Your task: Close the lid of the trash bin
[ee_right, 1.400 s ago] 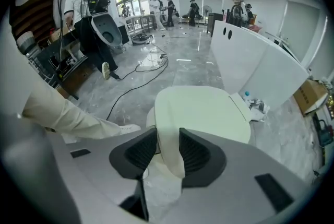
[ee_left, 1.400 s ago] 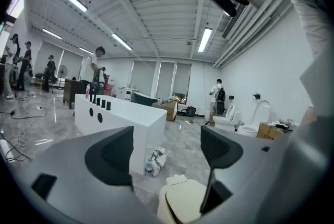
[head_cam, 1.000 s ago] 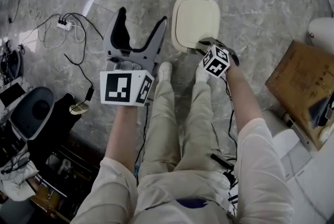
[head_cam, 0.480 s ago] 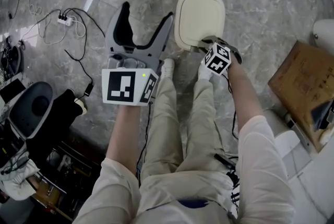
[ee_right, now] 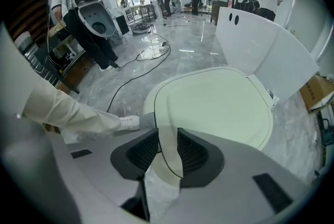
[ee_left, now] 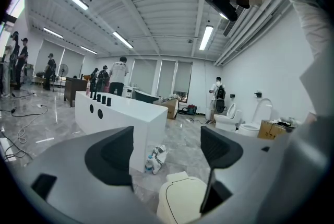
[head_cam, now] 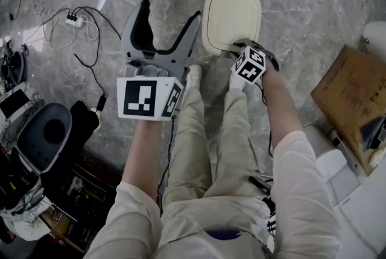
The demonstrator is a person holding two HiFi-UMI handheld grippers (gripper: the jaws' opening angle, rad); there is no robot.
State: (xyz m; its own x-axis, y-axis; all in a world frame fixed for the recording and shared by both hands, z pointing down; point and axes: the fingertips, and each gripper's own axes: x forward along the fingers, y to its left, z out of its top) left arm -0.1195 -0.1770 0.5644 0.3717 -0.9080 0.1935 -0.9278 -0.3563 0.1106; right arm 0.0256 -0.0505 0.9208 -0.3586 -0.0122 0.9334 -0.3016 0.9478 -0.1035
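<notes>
The cream trash bin lid (head_cam: 232,13), lying flat at upper centre with its long axis running up the frame, is pinched at its near rim by the right gripper (head_cam: 240,47). The left gripper (head_cam: 169,25) is held wide open and empty at its left.

Grey marble floor (head_cam: 301,4). Cream trash bin (head_cam: 232,16) stands on it, near rim between the fingers (ee_right: 194,154) of the right gripper (ee_right: 167,147). Power strip (head_cam: 72,18) with cables lies left of the left gripper (head_cam: 170,15) fingers (head_cam: 140,31); cardboard box (head_cam: 347,95) well right of both.
</notes>
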